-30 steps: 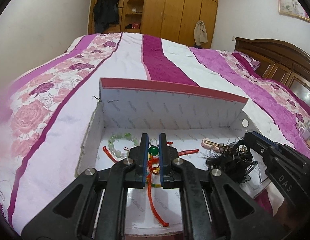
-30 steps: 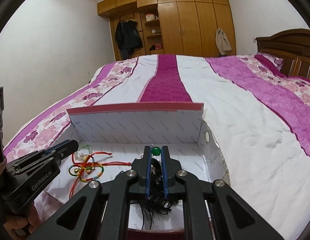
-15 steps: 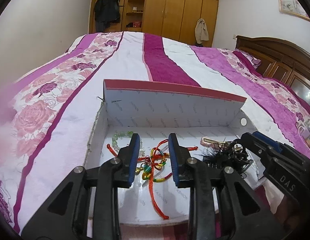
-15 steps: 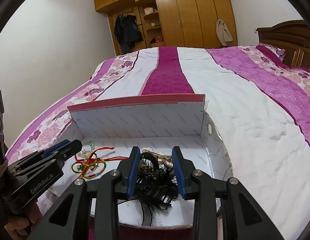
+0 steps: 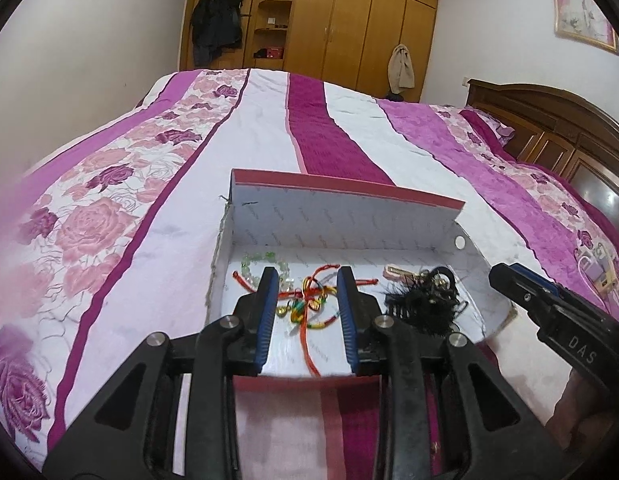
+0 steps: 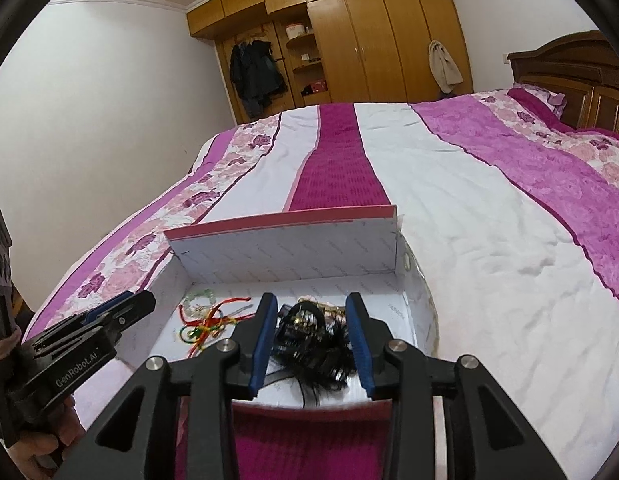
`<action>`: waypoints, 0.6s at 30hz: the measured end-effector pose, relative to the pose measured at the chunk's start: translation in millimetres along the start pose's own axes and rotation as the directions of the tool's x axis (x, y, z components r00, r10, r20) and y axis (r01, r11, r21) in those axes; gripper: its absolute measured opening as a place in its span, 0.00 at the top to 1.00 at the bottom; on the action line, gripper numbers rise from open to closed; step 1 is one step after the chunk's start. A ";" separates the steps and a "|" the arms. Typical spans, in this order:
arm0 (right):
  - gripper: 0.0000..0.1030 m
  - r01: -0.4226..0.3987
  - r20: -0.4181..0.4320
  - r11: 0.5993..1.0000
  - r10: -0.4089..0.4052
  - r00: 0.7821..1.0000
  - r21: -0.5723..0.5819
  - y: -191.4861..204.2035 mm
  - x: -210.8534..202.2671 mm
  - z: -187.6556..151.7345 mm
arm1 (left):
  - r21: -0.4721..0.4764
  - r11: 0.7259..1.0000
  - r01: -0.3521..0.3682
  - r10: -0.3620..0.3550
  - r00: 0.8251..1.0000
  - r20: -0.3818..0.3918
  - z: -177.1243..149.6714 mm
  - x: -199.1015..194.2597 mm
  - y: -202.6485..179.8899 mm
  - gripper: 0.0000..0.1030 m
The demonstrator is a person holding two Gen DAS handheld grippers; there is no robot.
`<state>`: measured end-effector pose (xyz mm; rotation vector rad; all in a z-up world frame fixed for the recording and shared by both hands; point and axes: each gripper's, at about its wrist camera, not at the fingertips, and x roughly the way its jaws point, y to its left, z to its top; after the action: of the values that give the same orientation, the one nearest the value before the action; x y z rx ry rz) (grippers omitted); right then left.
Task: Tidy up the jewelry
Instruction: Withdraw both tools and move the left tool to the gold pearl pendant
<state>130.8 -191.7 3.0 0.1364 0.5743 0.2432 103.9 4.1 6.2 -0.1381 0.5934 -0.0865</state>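
Note:
A white cardboard box [image 5: 349, 220] with a pink rim lies open on the bed. Inside it lie a pale green bead bracelet [image 5: 251, 266], a red cord with coloured rings and charms [image 5: 309, 304], a pink clip [image 5: 393, 271] and a black feathery hair piece [image 5: 425, 304]. My left gripper [image 5: 308, 280] is open and empty, over the red cord near the box's front edge. My right gripper [image 6: 312, 304] is open and empty, over the black hair piece [image 6: 317, 340]. The red cord [image 6: 207, 322] and the box [image 6: 293, 246] show in the right wrist view too.
The box sits on a bedspread [image 5: 149, 184] with pink, purple and white stripes. A dark wooden headboard [image 5: 549, 128] is at the right. Wooden wardrobes [image 6: 369, 36] stand against the far wall. A small item [image 5: 597, 268] lies on the bedspread right of the box.
Both grippers opened and let go: the left released the red cord with charms, the right released the black hair piece, both now lying in the box. Both grippers have pulled back and up.

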 end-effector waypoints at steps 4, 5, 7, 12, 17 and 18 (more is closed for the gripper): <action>0.63 -0.003 -0.014 1.000 0.003 1.000 -0.012 4.1 -12.8 -5.6 | 0.002 1.000 0.019 -0.019 1.000 -0.022 -3.5 -10.1 -2.5 0.79; 0.63 -0.007 -0.019 1.000 0.006 1.000 -0.014 5.0 -16.1 -7.2 | 0.001 1.000 0.026 -0.026 0.999 -0.030 -4.8 -12.5 -3.3 0.79; 0.63 -0.012 -0.037 1.000 0.011 0.999 -0.019 7.0 -21.9 -11.7 | 0.002 0.999 0.038 -0.038 0.998 -0.043 -8.5 -17.0 -5.1 0.79; 0.63 -0.016 -0.079 0.999 0.013 0.997 -0.033 8.9 -32.7 -25.1 | 0.007 0.997 0.074 -0.073 0.994 -0.083 -19.7 -27.7 -9.7 0.79; 0.63 -0.025 -0.117 0.999 0.020 0.993 -0.041 12.9 -41.3 -38.1 | -0.019 0.995 0.101 -0.103 0.986 -0.133 -32.9 -34.6 -10.1 0.79; 0.63 -0.026 -0.123 0.999 0.021 0.992 -0.041 13.0 -42.8 -40.2 | -0.016 0.995 0.103 -0.104 0.984 -0.143 -35.9 -35.3 -10.7 0.79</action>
<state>71.4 -188.1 -5.7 0.0871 0.6897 0.2882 54.1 -5.9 -2.2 -0.1722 0.7302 -0.1964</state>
